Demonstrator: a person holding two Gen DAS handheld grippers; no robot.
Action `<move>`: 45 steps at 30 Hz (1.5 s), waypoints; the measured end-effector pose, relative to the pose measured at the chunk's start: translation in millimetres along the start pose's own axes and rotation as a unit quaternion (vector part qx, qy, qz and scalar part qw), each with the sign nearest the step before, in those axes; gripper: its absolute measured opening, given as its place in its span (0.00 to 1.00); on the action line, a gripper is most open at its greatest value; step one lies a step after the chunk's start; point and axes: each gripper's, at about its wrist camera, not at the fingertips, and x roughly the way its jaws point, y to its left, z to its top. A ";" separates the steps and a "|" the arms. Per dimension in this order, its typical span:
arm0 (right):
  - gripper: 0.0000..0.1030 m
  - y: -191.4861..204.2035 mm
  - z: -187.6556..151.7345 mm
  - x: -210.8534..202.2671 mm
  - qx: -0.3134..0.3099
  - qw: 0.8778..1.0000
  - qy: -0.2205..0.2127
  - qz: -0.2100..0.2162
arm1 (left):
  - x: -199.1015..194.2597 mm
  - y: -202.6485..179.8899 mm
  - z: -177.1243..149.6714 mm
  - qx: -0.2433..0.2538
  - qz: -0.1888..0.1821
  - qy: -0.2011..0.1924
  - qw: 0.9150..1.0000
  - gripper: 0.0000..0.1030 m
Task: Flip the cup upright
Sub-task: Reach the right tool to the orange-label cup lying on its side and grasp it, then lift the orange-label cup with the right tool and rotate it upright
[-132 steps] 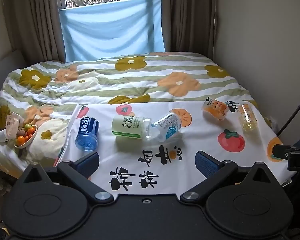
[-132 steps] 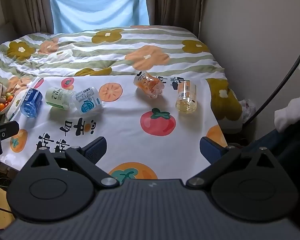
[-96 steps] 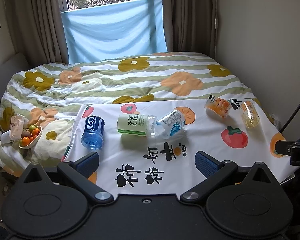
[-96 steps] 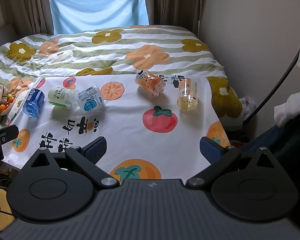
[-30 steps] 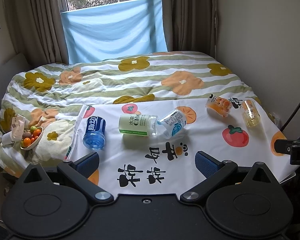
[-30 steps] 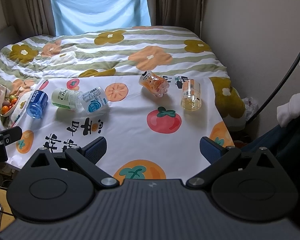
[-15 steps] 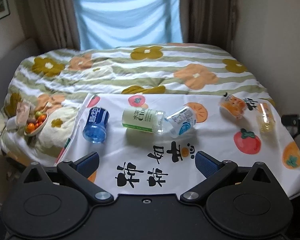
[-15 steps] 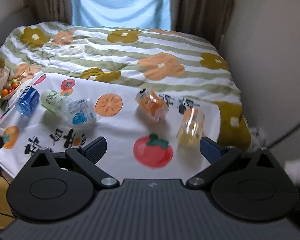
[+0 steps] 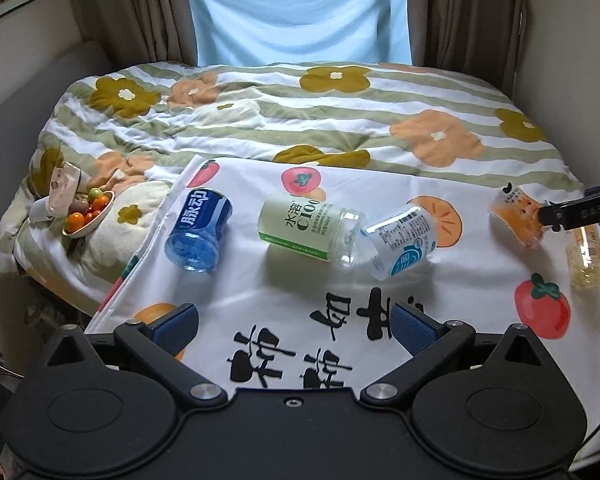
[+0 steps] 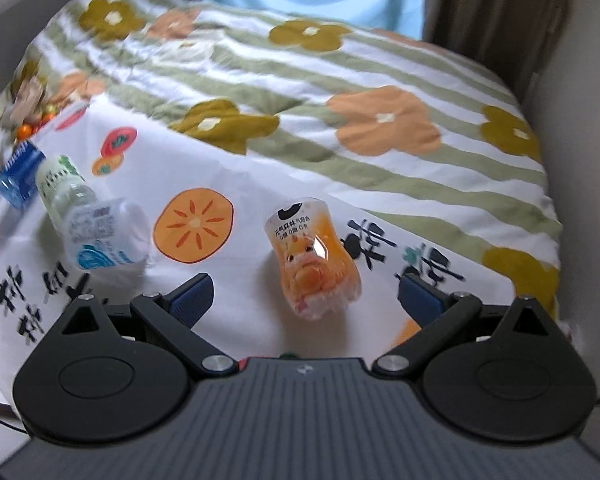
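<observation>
Five cut-off bottle cups lay on their sides on the white fruit cloth [image 9: 284, 296], which was spread over the near part of the bed [image 9: 340, 120]. From the cloth's left edge to its right edge they were the blue cup [image 9: 198, 229], the green cup [image 9: 300, 226], the clear cup with the blue label [image 9: 400, 242], the orange cup [image 10: 314, 258] and the yellow cup [image 9: 586, 258]. One small bowl of fruit [image 9: 87, 216] sat on the quilt past the cloth's left edge.

The green cup and the clear cup touched at their mouths. The other cups lay apart, with bare cloth around them and along the near edge.

The orange cup was see-through, with a cartoon animal face on it. It lay near the cloth's far right corner, its narrow end pointing away.

The right gripper [image 10: 306, 288] hung just above the orange cup with its fingers spread wide, one on each side, not touching it. The left gripper [image 9: 292, 322] hung over the near edge, its fingers wide apart and holding nothing.
</observation>
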 end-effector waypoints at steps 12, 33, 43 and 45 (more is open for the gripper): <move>1.00 -15.0 22.2 72.1 -0.028 0.999 0.025 0.027 | 34.3 -26.8 16.2 0.003 0.000 0.011 1.000 1.00; 0.68 -11.0 20.1 69.1 0.016 0.998 0.042 0.045 | 24.7 -21.0 13.4 0.010 -0.016 0.014 1.000 1.00; 0.68 21.5 -0.6 9.5 0.027 0.998 0.028 0.040 | 3.8 -10.3 4.3 0.020 -0.037 -0.001 0.999 1.00; 0.68 30.9 -8.1 -4.4 0.031 0.998 0.027 0.038 | -0.1 -7.3 1.2 0.023 -0.041 -0.003 0.999 1.00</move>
